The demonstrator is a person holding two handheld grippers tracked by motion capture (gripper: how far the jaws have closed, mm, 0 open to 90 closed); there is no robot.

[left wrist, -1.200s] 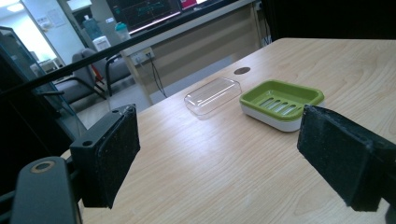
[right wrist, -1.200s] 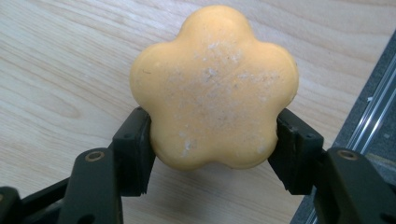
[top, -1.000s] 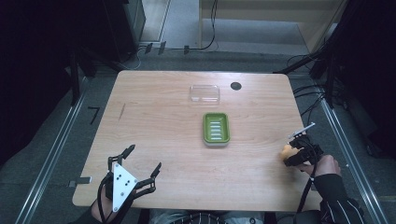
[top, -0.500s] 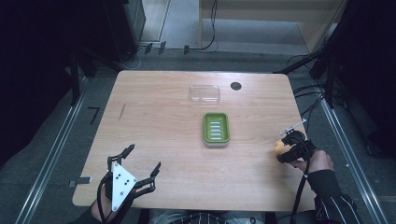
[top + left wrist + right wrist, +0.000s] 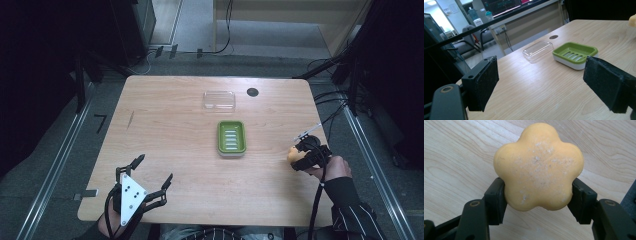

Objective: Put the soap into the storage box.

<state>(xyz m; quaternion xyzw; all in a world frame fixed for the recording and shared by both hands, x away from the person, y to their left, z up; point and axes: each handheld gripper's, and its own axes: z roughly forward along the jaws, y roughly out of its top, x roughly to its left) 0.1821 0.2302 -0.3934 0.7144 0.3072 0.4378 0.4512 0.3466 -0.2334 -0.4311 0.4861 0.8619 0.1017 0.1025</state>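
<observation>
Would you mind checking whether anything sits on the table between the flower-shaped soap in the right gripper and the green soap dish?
Nothing visible does: bare table separates the soap from the dish.

Tabletop (image 5: 170, 125): pale wood-grain, smooth, matt. Soap dish (image 5: 574, 51): glossy green plastic on white base. Lid (image 5: 537, 50): clear shiny plastic. Flower soap (image 5: 538, 167): matt orange, w/ powdery speckles. Fingers (image 5: 484, 82): rough black padding.

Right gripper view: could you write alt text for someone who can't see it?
A flower-shaped orange soap is clamped between the two black jaws of the right tongs, seen close up. Below it lies a light wooden table.
</observation>
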